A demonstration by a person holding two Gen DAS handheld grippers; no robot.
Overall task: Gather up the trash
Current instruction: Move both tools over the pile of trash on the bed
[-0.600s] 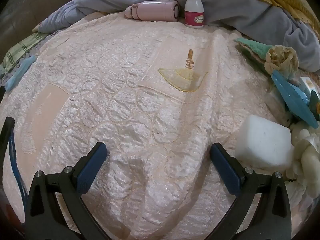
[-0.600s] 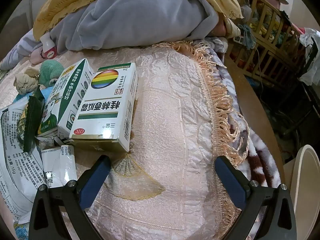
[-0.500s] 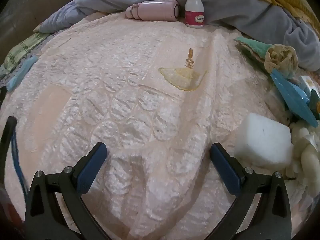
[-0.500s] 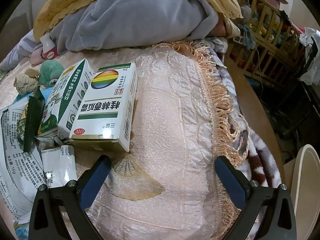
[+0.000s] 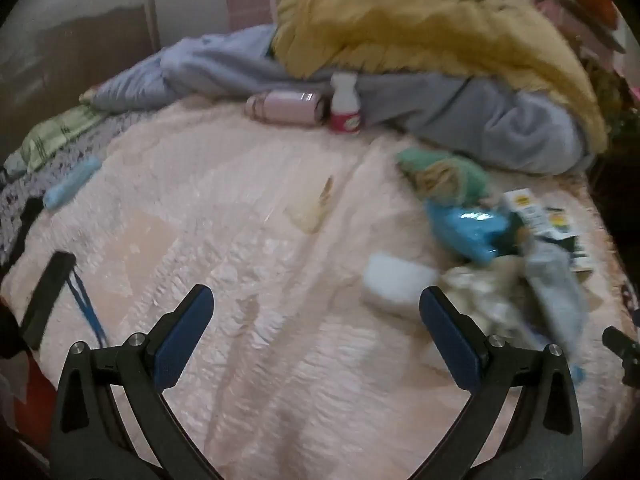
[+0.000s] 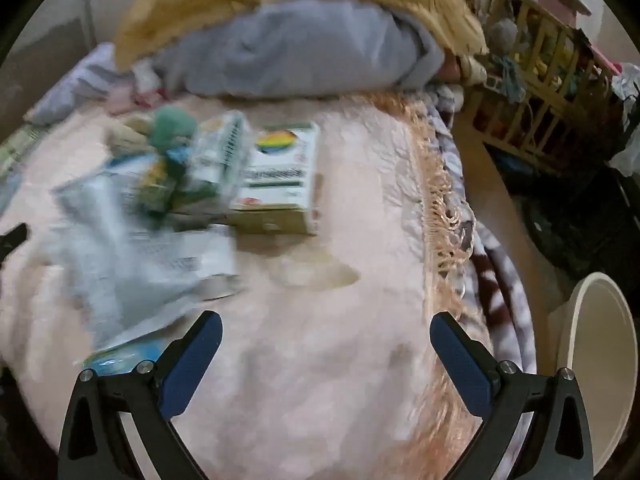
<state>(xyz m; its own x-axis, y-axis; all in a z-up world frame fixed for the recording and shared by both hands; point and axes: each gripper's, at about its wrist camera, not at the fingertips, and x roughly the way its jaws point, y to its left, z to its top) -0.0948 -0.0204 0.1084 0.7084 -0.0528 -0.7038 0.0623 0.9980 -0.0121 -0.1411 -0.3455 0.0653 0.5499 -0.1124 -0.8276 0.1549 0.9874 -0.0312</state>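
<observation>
Trash lies in a heap on a pink quilted bedspread [image 5: 224, 240]. The left wrist view shows a white foam block [image 5: 394, 280], a blue wrapper [image 5: 468, 232], crumpled paper [image 5: 476, 300] and small cartons [image 5: 536, 212] to the right. My left gripper [image 5: 316, 312] is open over bare quilt, left of the block. In the right wrist view a white medicine box with a rainbow mark [image 6: 280, 176] lies beside a green-and-white carton [image 6: 216, 160] and a large grey printed bag [image 6: 132, 256]. My right gripper [image 6: 326, 340] is open above the quilt, nearer than the box.
A pink bottle [image 5: 284, 108] and a white pill bottle [image 5: 344, 106] lie by grey and yellow blankets [image 5: 440, 40] at the back. The bed's fringed edge [image 6: 436, 208] runs at right, with a cream bin [image 6: 596, 368] and a wooden crib [image 6: 536, 68] beyond it.
Both grippers have pulled back and up from the bed, so more of the quilt and the trash heap shows. Both views are now blurred. The jaws stay wide.
</observation>
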